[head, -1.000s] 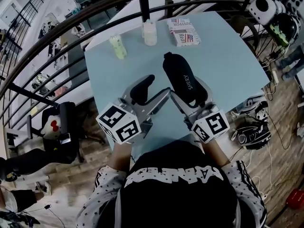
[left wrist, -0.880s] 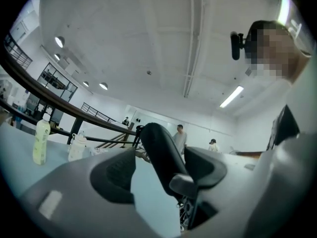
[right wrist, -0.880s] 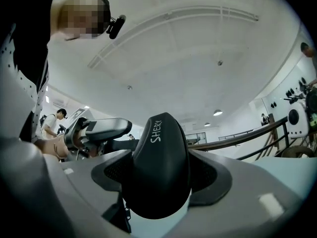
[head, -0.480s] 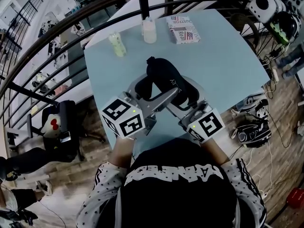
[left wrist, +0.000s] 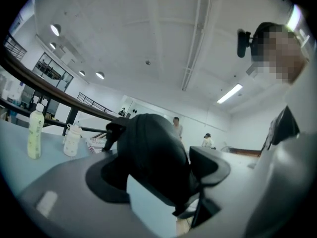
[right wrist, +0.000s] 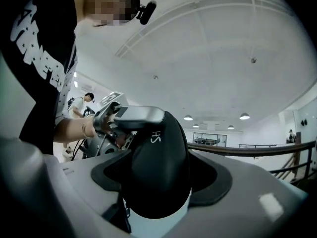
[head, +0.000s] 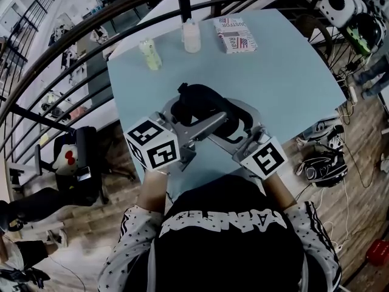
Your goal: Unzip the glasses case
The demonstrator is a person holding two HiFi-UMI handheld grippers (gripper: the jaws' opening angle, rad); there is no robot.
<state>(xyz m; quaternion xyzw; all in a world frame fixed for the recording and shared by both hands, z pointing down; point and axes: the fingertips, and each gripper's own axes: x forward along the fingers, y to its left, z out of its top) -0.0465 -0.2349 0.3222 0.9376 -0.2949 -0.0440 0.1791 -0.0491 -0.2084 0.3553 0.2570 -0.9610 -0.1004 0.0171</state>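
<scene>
The black glasses case (head: 203, 102) is held above the pale blue table (head: 285, 72), near its front edge. My right gripper (head: 234, 117) is shut on the case's near end; in the right gripper view the case (right wrist: 158, 167) fills the gap between both pads. My left gripper (head: 188, 111) comes in from the left, and its jaws stand on either side of the case's other end. The left gripper view has the case (left wrist: 153, 152) pressed between the pads, with a small zip tab (left wrist: 111, 131) sticking out at its far tip. One grey left finger (right wrist: 136, 115) lies across the case.
At the table's far edge stand a green bottle (head: 150, 55) and a white bottle (head: 191, 38), beside a printed packet (head: 234, 35). A dark curved railing (head: 121, 8) runs behind the table. Bags and gear (head: 322, 169) lie on the wooden floor to the right.
The right gripper has brought the case left and toward me. The left gripper, apart from it a second ago, now has its jaws around the case's other end.
</scene>
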